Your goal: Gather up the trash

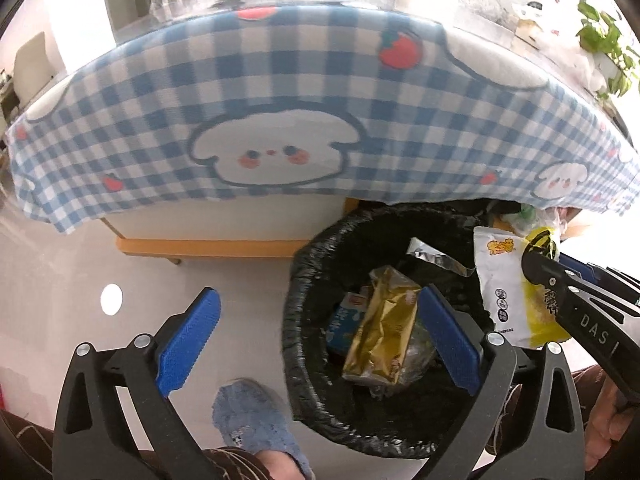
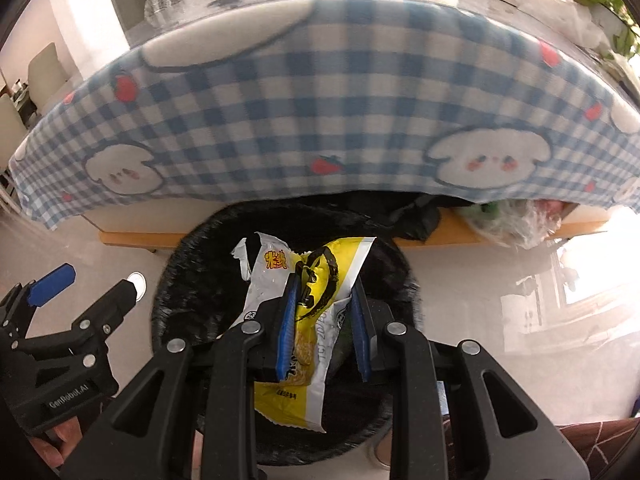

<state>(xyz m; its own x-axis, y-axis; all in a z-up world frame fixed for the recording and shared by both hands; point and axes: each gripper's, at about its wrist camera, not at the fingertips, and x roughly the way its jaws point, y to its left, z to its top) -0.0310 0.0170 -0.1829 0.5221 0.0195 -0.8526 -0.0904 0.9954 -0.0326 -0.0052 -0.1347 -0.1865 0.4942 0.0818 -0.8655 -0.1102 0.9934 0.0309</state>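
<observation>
left wrist view: left gripper (image 1: 318, 330) fills the lower part of the frame, jaws spread wide with nothing between them. one blue pad (image 1: 188, 336) hangs over grey floor (image 1: 60, 280), the other sits over the mouth of the trash bin (image 1: 304, 264) at lower centre-right. the bin is lined with a black bag. inside it lie a crumpled gold wrapper (image 1: 380, 328), a blue-and-white carton (image 1: 340, 324) partly under it, and a strip of silver foil (image 1: 434, 258) nearer the far rim. at right of frame the right gripper (image 1: 538, 268) enters from the edge, clamped on a white-and-yellow snack packet (image 1: 508, 292) that hangs over the bin's right rim. a blue slipper (image 1: 248, 416) shows at bottom centre. the bench (image 1: 216, 248), draped in a blue checked cloth (image 1: 280, 92) with bunny and strawberry prints, spans the upper half.

right wrist view: right gripper (image 2: 324, 312) at centre, jaws clenched on the snack packet (image 2: 308, 320), blue pads pressing either side of its middle. the packet hangs directly above the bin (image 2: 192, 280), whose opening lies behind and below it. the left gripper (image 2: 92, 284) is at lower left of frame, jaws apart. the checked cloth (image 2: 300, 112) covers the upper half; clear plastic bags (image 2: 516, 220) sit under the bench at right.
</observation>
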